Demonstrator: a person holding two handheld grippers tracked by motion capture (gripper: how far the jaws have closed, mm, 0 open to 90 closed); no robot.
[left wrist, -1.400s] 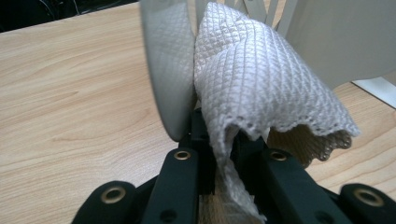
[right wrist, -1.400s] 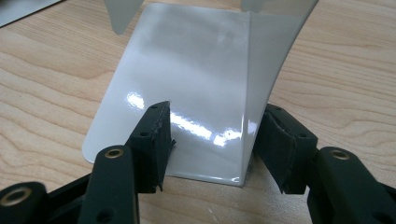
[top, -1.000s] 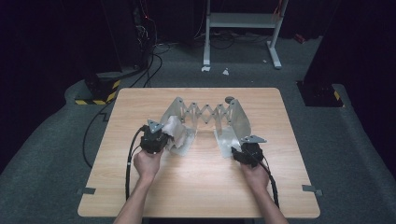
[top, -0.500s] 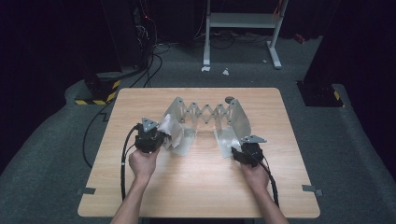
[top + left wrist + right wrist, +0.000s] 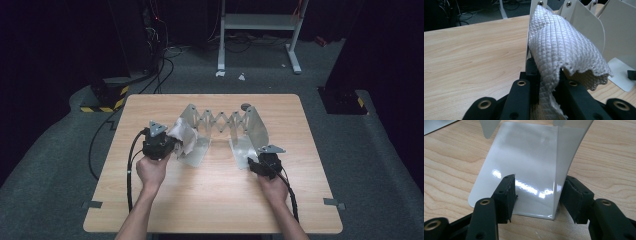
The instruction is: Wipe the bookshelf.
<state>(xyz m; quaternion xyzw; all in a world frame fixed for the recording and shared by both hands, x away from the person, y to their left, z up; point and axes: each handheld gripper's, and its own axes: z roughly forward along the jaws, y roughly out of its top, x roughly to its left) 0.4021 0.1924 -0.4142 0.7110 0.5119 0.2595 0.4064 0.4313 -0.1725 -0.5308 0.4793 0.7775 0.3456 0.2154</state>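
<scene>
White textured cloth (image 5: 564, 55) sits pinched in the left gripper (image 5: 167, 145), left of centre in the high view, bunched up against the left end plate of the expanding metal rack (image 5: 220, 125). In the left gripper view the cloth rises from between the two black jaws at bottom centre and drapes up and to the right, one frayed edge hanging free at right; jaws are clamped on its lower part. Cloth (image 5: 182, 137) touches or nearly touches the rack's left upright plate (image 5: 571, 17), hard to say which from this angle. Left hand (image 5: 150, 170) wraps the gripper body, cable looping down the left side of the forearm.

Rack stands mid-worktop, scissor lattice stretched between two grey-white end plates, each with a flat foot lying on the wood. Right gripper (image 5: 257, 162) is at lower right of the rack, at the right foot plate (image 5: 524, 170). In the right gripper view its jaws stand apart with nothing squeezed: left one rests over the glossy foot plate, right one sits outside the upright bend of the plate, so the plate's corner lies between them. Pads look off the metal, released. Right hand (image 5: 272, 182) holds it low on the worktop (image 5: 210, 205).

Light wood worktop, dark carpet floor around it.
</scene>
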